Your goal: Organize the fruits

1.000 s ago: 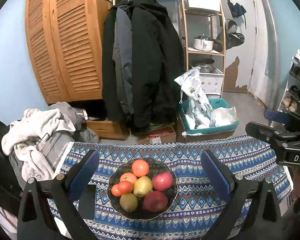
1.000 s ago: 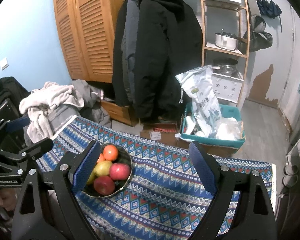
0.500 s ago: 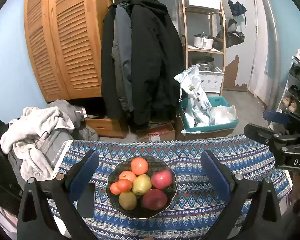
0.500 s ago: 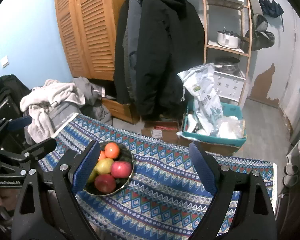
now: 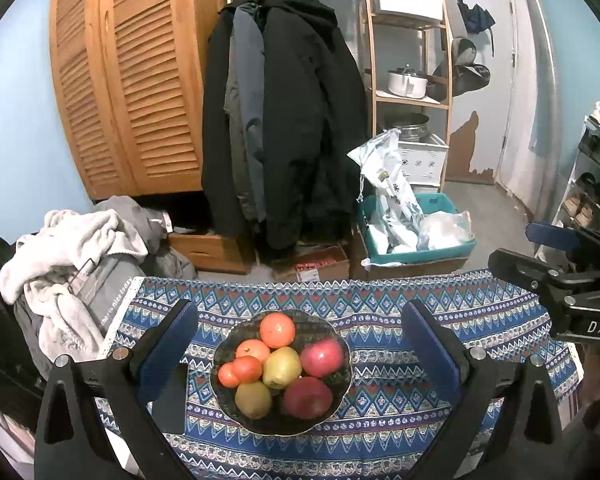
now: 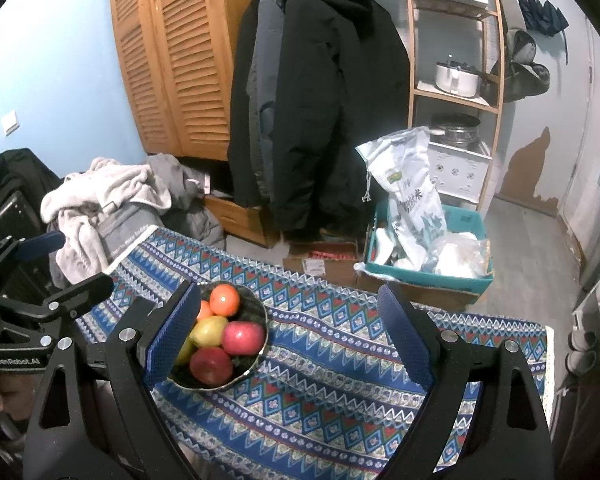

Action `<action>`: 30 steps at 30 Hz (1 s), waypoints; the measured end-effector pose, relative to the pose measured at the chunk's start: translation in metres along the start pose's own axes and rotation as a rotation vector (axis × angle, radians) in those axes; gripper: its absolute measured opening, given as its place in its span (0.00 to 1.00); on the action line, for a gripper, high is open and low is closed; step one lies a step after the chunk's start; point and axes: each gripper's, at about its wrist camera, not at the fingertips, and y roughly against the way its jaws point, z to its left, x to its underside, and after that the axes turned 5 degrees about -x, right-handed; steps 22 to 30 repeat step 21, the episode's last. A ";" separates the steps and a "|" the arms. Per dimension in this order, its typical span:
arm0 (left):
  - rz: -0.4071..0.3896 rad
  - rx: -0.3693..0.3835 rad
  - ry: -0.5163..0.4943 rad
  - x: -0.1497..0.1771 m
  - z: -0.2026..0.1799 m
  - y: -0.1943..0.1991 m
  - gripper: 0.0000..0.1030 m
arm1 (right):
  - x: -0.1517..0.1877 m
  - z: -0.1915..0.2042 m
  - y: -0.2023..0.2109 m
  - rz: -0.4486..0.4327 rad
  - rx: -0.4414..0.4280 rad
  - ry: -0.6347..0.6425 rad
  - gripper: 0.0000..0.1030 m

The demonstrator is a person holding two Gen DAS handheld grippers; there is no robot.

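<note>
Both pairs of our blue-padded fingers are spread wide and pinch nothing. Our left gripper [image 5: 300, 356] hovers over a dark bowl [image 5: 228, 344], so the bowl appears between its two fingers without touching them. Our right gripper [image 6: 290, 336] hangs over bare cloth to the right of the bowl [image 6: 256, 308], and its left finger [image 6: 172, 332] hides the bowl's left edge in that view.

We see the fruit piled in the bowl: an orange [image 5: 277, 330] at the far rim, three smaller orange fruits [image 5: 244, 364] on the left, a yellow-green pear [image 5: 282, 367] in the middle, a second pear [image 5: 253, 399] at the near edge, and two red apples [image 5: 322, 358] on the right and near right.

We see the bowl standing on a table covered by a blue patterned cloth [image 5: 380, 312], toward its left half. Beyond the table hang dark coats [image 5: 288, 120] beside a slatted wooden wardrobe [image 5: 128, 80]. A heap of pale laundry [image 5: 68, 256] lies to the left, a teal bin of bags [image 5: 416, 236] sits on the floor to the right, and a wooden shelf with pots [image 5: 408, 84] stands behind it.
</note>
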 end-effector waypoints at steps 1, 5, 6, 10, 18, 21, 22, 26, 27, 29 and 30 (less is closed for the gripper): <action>0.001 0.003 -0.002 0.000 0.000 0.000 0.99 | 0.000 0.000 0.000 0.000 -0.001 0.001 0.86; 0.002 0.009 -0.001 0.000 -0.002 0.001 0.99 | 0.000 0.000 0.000 0.000 0.000 0.000 0.86; 0.004 0.012 0.000 0.000 -0.002 0.001 0.99 | 0.000 0.000 0.000 0.000 0.000 0.001 0.86; 0.006 0.009 0.018 -0.001 0.000 0.001 0.99 | 0.001 0.001 -0.001 0.003 -0.002 0.002 0.86; 0.003 0.013 0.037 0.000 0.005 0.001 0.99 | 0.004 0.004 -0.004 0.009 -0.001 0.009 0.86; 0.013 0.008 0.043 0.002 0.006 -0.001 0.99 | 0.004 0.004 -0.004 0.011 -0.001 0.007 0.86; 0.013 0.008 0.043 0.002 0.006 -0.001 0.99 | 0.004 0.004 -0.004 0.011 -0.001 0.007 0.86; 0.013 0.008 0.043 0.002 0.006 -0.001 0.99 | 0.004 0.004 -0.004 0.011 -0.001 0.007 0.86; 0.013 0.008 0.043 0.002 0.006 -0.001 0.99 | 0.004 0.004 -0.004 0.011 -0.001 0.007 0.86; 0.013 0.008 0.043 0.002 0.006 -0.001 0.99 | 0.004 0.004 -0.004 0.011 -0.001 0.007 0.86; 0.013 0.008 0.043 0.002 0.006 -0.001 0.99 | 0.004 0.004 -0.004 0.011 -0.001 0.007 0.86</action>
